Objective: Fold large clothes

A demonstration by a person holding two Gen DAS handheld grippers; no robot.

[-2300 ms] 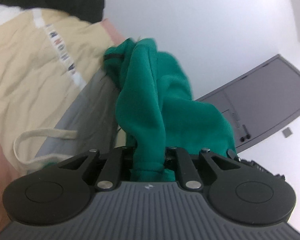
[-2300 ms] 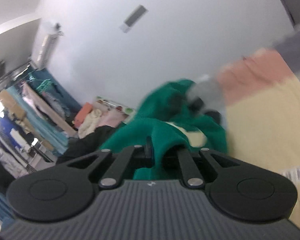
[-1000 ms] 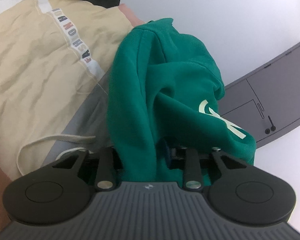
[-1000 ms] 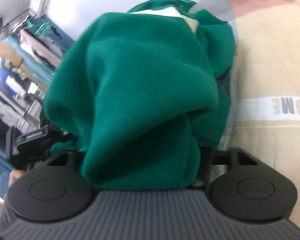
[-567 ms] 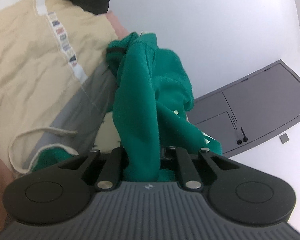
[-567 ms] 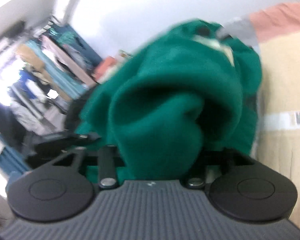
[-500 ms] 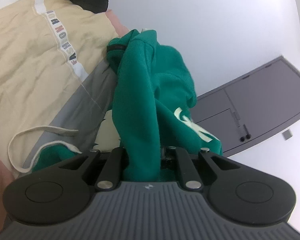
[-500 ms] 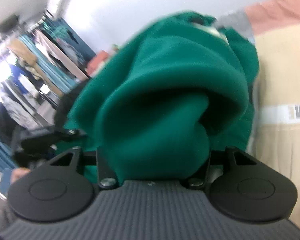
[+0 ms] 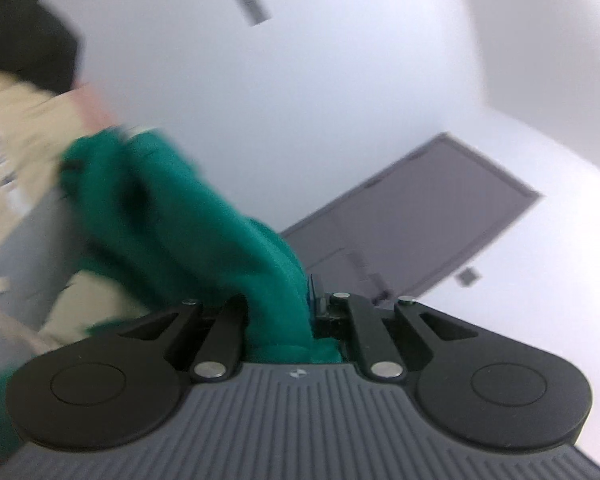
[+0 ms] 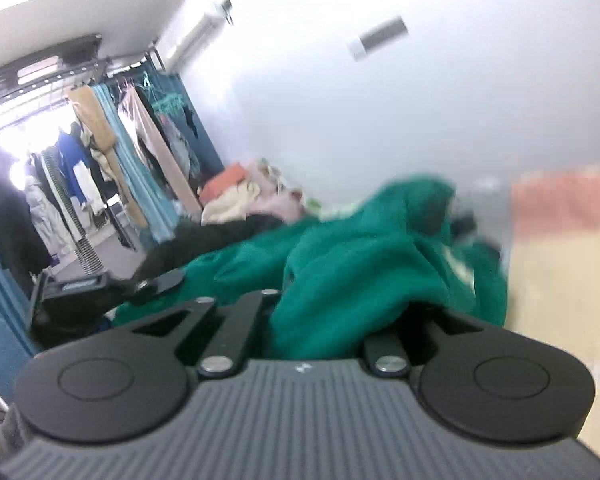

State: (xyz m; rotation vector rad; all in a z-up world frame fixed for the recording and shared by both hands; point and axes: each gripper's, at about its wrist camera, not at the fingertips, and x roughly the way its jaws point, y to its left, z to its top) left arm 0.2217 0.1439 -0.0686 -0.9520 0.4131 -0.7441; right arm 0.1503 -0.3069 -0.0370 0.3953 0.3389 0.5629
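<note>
The green sweatshirt [image 9: 172,216] is bunched and lifted off the beige bedding [image 9: 16,140], and both pictures are blurred by motion. A strand of the sweatshirt runs down between the fingers of my left gripper [image 9: 278,316], whose jaws are closing and pinch the cloth. In the right wrist view the green sweatshirt [image 10: 360,264] drapes over my right gripper [image 10: 332,320]. Those jaws are closing down to a narrow gap on a fold of it, and cloth hides the fingertips. The left gripper [image 10: 100,288] shows at the left of that view, by the cloth's far end.
The beige cover [image 10: 560,300] has a pink part [image 10: 564,204]. A black garment [image 9: 20,20] lies at the top left. A grey door [image 9: 420,220] is set in the white wall. Hanging clothes [image 10: 80,160] and a clothes pile [image 10: 240,192] stand behind.
Both grippers have risen with the green sweatshirt, so more wall and less bedding show. The thick bunch in the right gripper has thinned as its jaws drew together. The cloth now stretches out.
</note>
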